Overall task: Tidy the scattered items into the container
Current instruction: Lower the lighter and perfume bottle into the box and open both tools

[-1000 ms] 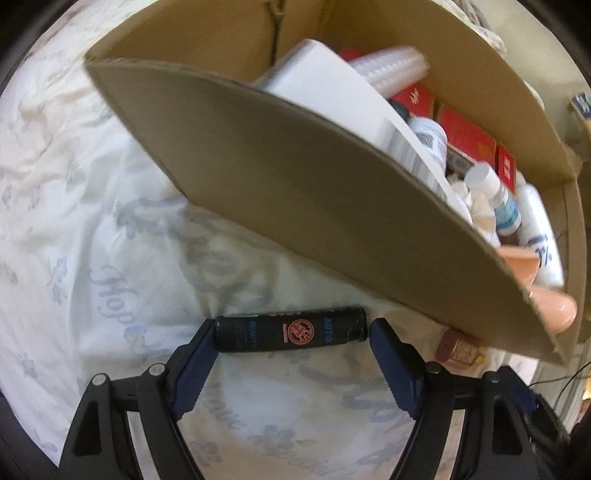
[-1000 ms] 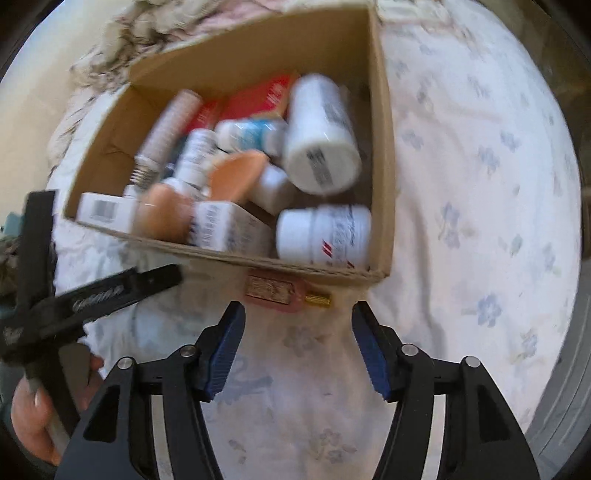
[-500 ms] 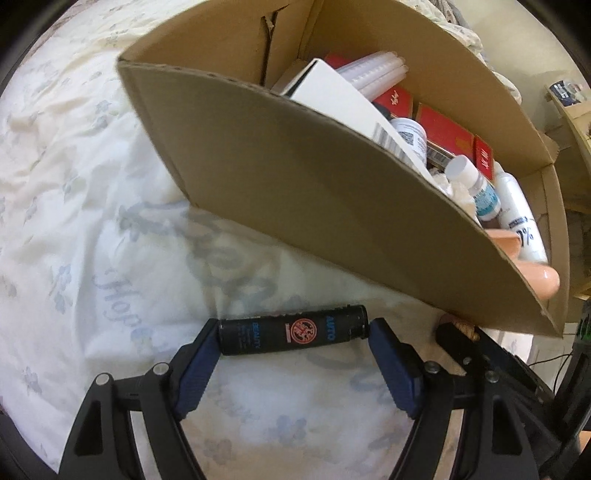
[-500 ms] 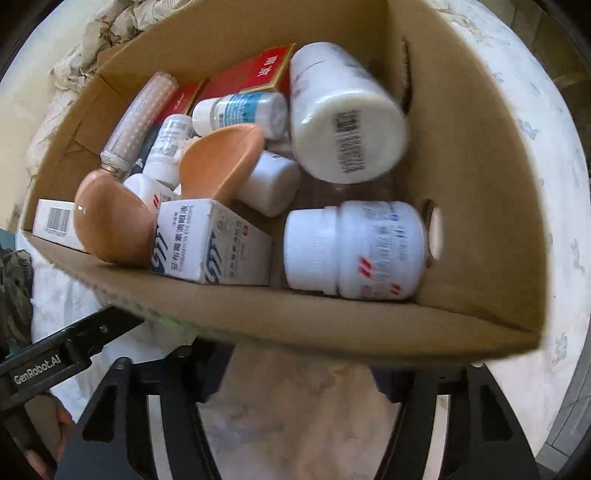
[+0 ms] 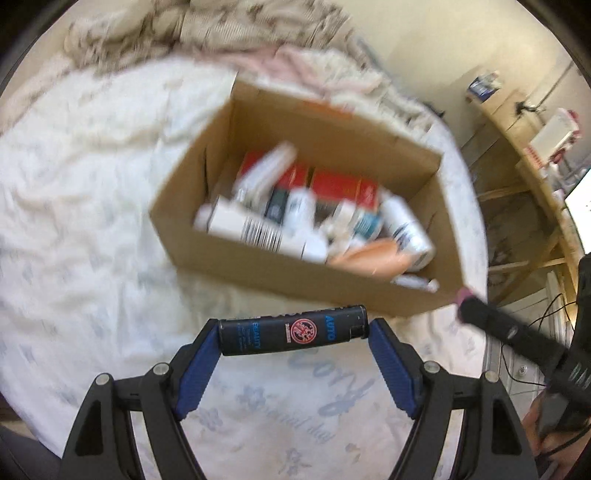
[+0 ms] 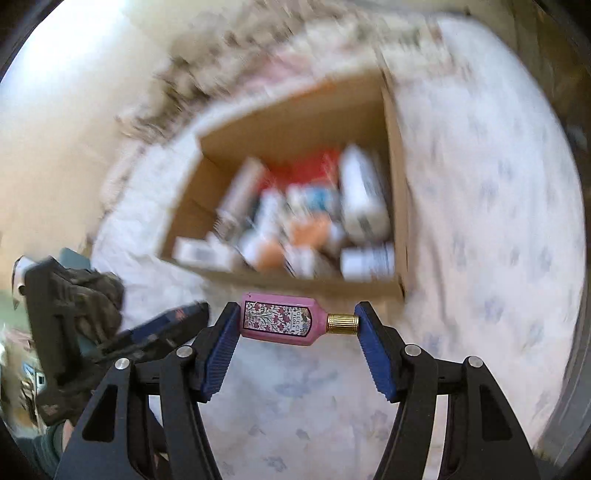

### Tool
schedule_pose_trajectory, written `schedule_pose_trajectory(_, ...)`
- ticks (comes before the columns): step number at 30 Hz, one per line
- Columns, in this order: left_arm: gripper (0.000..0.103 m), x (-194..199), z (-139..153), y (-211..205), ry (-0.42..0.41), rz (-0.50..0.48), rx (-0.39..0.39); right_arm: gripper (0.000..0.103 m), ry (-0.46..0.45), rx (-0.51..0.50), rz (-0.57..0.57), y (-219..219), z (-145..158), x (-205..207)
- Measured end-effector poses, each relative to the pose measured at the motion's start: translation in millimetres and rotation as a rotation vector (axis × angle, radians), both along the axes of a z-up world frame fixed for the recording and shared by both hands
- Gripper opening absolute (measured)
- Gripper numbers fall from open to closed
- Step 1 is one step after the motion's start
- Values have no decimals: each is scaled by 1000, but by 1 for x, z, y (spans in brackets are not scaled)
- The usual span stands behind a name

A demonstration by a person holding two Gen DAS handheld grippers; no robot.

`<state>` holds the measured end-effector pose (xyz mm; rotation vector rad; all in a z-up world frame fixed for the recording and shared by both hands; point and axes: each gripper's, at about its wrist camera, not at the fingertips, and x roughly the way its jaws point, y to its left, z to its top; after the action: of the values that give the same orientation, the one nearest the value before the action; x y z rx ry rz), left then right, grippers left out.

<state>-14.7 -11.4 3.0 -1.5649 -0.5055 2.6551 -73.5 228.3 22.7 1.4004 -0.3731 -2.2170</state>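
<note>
My left gripper (image 5: pixel 293 330) is shut on a black tube (image 5: pixel 291 329) with blue and red print, held crosswise above the bed sheet. My right gripper (image 6: pixel 297 323) is shut on a pink perfume bottle (image 6: pixel 280 323) with a gold cap, held crosswise by its ends. The open cardboard box (image 5: pixel 448 218) lies ahead of both grippers and below them; it also shows in the right wrist view (image 6: pixel 397 192). It holds several white bottles, red boxes and orange items. Both views are motion-blurred.
The box rests on a white floral bed sheet (image 5: pixel 92 221). A rumpled blanket (image 5: pixel 207 26) lies behind the box. A wooden shelf unit (image 5: pixel 532 155) stands at the right. The other gripper shows at each view's edge (image 5: pixel 517 332) (image 6: pixel 74 325).
Both grippers have risen from low beside the box to above the sheet, each carrying its item. The right gripper has taken hold of the pink bottle that lay by the box.
</note>
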Motion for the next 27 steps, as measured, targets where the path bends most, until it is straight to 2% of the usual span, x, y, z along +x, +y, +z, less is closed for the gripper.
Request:
schedule_pose_trajectory(1,80,-8,6,15,16,-4,-6,67,17,-8,-17,-1,4,-4)
schedule_pose_trajectory(4,80,-53,16,18,50,10,-28,67,39,-1,-56,-8,5,-25)
schedule_pose_trajectory(8,80,-73,23,1,62,27,-30,67,15,38,-84,-18,-13,-53)
schedule_pose_trajectory(12,80,-96,0,-15,38,22,1,68,-47,43,-117,-9,-30,-65)
schedule_pose_trajectory(16,81,-98,-14,-24,37,43,62,69,7,103,-110,-21,-31,-64)
schedule_pose_trajectory(18,82,-100,-16,-23,35,36,82,83,35,124,-104,-29,-27,-62)
schedule_pose_trajectory(19,82,-100,-15,-23,28,32,84,86,49,149,-105,-33,-25,-62)
schedule_pose_trajectory(22,82,-99,-9,-24,46,30,104,87,92,189,-99,-43,-19,-61)
schedule_pose_trajectory(27,82,-97,-1,-27,79,53,92,87,79,138,-100,-42,-16,-66)
